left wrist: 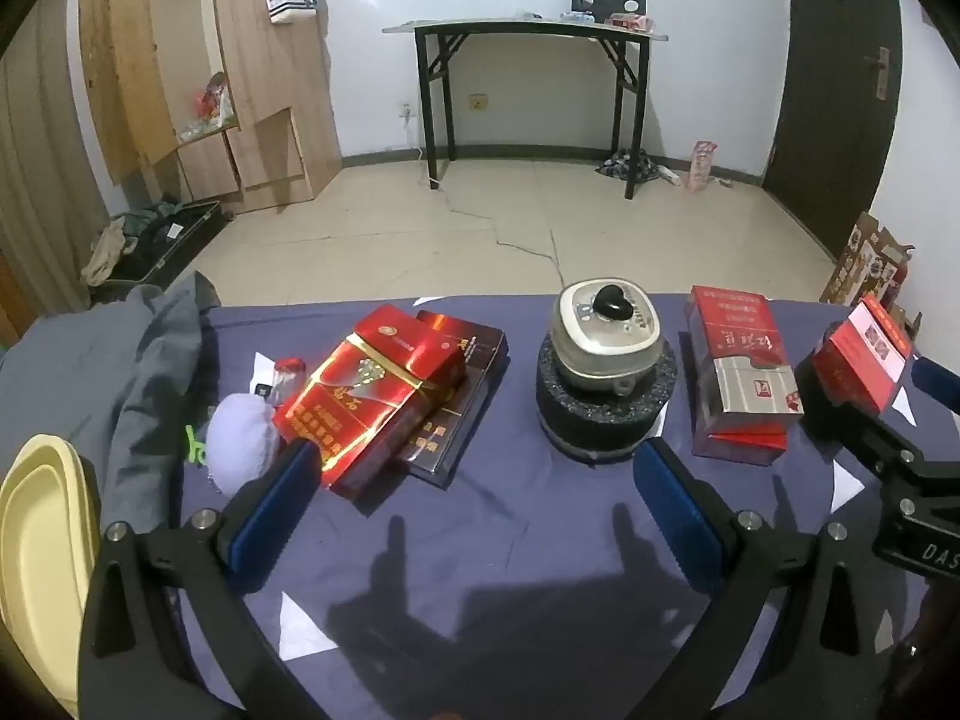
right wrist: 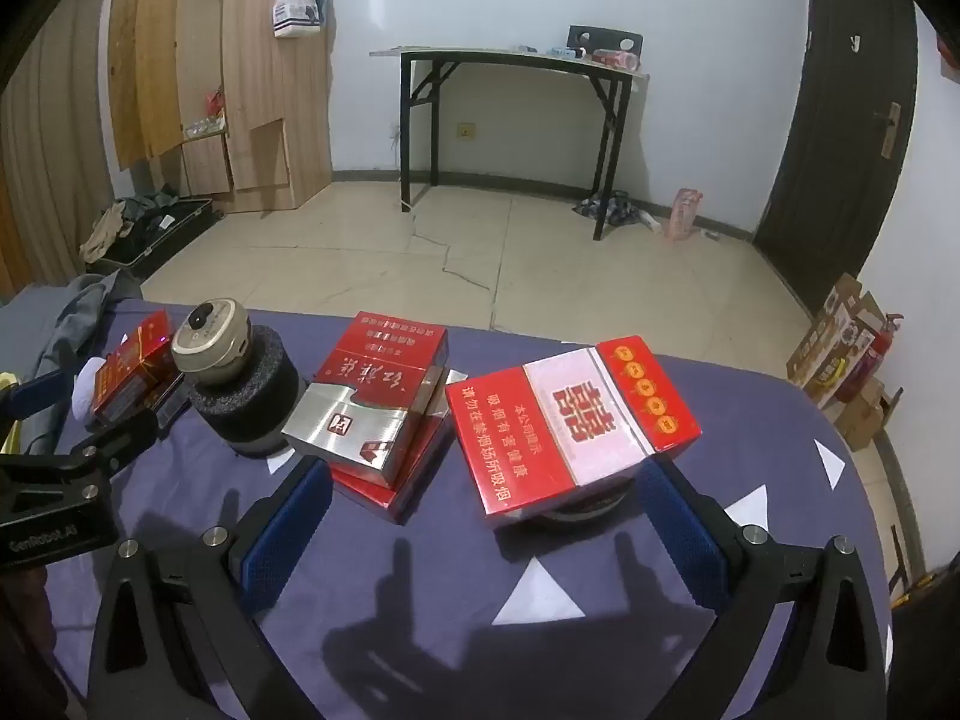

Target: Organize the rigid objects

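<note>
On the purple cloth, my left gripper (left wrist: 474, 480) is open and empty, low over the table between a shiny red carton (left wrist: 372, 390) lying on a dark brown box (left wrist: 462, 384) and a silver round device (left wrist: 606, 330) on a black foam ring (left wrist: 600, 414). A red-and-silver carton stack (left wrist: 738, 372) lies to the right. My right gripper (right wrist: 480, 510) is open and empty, just before a red-and-white carton (right wrist: 570, 420) that rests tilted on a round black thing. The red-and-silver stack (right wrist: 372, 408) and the device (right wrist: 210, 336) sit to its left.
A grey garment (left wrist: 120, 360), cream plates (left wrist: 42, 528), a lilac puff (left wrist: 240, 438) and a small jar (left wrist: 288, 375) lie at the table's left. Beyond the table edge are tiled floor, a black folding table (left wrist: 528, 90) and a wooden wardrobe (left wrist: 228, 78).
</note>
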`<state>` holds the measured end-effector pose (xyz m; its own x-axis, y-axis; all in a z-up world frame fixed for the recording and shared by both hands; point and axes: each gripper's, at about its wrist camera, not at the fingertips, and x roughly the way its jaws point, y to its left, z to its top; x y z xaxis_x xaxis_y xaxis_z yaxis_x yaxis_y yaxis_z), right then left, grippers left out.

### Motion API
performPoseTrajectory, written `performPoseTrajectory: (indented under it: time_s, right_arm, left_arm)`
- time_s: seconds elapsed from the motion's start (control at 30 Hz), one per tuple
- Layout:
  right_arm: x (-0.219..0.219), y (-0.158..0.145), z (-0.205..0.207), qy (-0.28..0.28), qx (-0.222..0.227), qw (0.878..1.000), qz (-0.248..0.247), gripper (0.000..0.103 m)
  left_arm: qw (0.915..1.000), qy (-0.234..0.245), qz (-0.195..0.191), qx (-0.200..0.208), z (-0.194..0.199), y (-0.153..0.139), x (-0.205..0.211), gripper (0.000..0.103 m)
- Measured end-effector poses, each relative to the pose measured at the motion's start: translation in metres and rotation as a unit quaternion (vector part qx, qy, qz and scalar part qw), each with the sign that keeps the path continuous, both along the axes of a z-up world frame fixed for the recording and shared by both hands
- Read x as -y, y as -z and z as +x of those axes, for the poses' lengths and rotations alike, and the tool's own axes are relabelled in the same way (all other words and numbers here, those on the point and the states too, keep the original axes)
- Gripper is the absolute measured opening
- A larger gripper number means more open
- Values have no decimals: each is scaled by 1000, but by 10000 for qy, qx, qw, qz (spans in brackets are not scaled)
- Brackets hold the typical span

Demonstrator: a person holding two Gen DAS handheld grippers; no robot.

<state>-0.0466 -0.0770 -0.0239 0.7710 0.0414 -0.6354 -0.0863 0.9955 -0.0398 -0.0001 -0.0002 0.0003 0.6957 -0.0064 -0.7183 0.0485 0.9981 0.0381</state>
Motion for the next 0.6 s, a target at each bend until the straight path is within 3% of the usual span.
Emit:
performPoseTrajectory:
  time_s: [0.6]
  right_arm:
    - [-2,4,0,-24,-1,10000,-45,102]
  left_arm:
    - [10000,-7,12,29,-1,0,-1,103]
